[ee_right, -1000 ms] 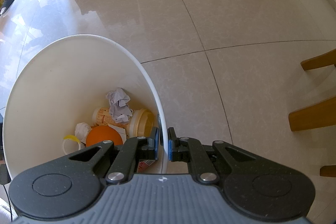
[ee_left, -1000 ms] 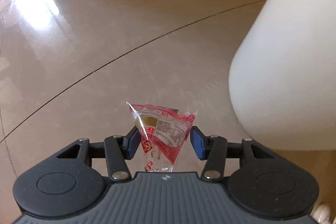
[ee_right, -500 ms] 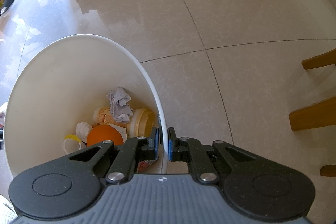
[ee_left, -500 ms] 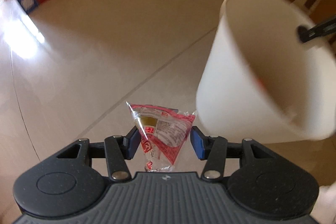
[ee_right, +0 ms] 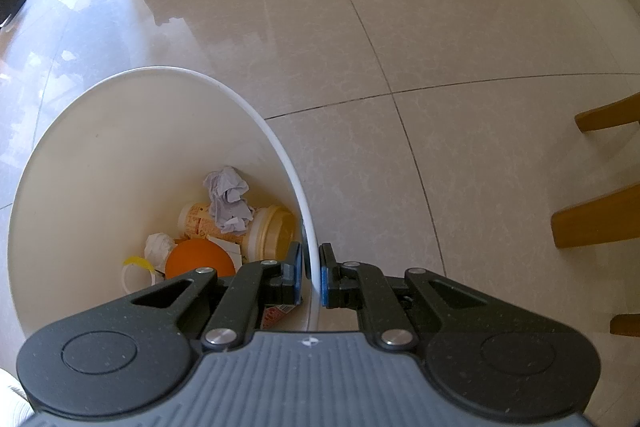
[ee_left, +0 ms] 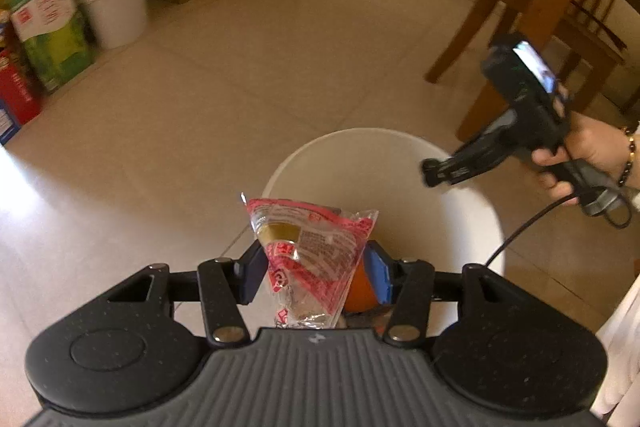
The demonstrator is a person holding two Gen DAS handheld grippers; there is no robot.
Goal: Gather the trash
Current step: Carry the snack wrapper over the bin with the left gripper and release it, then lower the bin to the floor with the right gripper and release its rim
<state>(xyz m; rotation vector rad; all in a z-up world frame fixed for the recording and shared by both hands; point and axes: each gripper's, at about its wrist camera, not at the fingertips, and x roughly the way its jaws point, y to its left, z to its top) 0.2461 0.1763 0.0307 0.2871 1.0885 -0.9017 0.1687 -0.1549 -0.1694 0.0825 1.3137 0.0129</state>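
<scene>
Wrapper [ee_left: 310,251] in left hand-held gripper [ee_left: 316,273]

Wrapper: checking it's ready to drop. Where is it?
Left wrist view: the wrapper sits clamped in the left gripper, above the white bin.

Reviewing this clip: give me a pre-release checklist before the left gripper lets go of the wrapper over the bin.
1. Red snack wrapper clamped in left gripper: ok.
2. Wrapper above the white bin opening: ok in the left wrist view, though its lower end is near the rim.
3. Right gripper pinching the bin rim, steadying it: ok.
4. Room in the bin above crumpled paper and orange ball: ok.
5. Drop height: cannot tell.
</scene>
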